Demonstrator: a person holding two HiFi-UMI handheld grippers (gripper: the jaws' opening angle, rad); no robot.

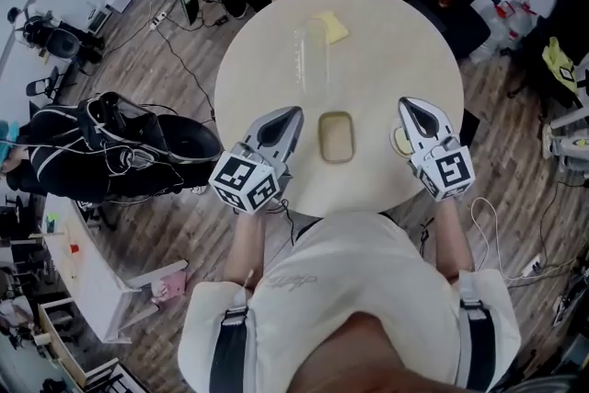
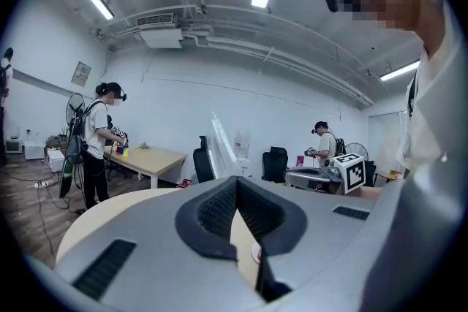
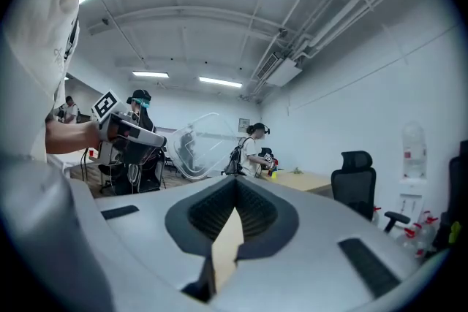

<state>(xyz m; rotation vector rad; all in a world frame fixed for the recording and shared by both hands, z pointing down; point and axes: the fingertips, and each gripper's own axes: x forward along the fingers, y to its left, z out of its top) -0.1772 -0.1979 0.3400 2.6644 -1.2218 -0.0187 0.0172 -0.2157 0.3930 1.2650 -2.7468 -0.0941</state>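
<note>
The shallow rectangular dish (image 1: pixel 336 136) lies on the round counter (image 1: pixel 396 32), close to the edge nearest the person. The left gripper (image 1: pixel 296 113) hovers just left of the dish, its jaws pressed together with nothing between them. The right gripper (image 1: pixel 405 104) hangs to the right of the dish, a little farther off, likewise closed and empty. Beyond the dish lies a clear plastic lid (image 1: pixel 311 55). A yellow sponge (image 1: pixel 331 27) sits just beside the lid's far end.
</note>
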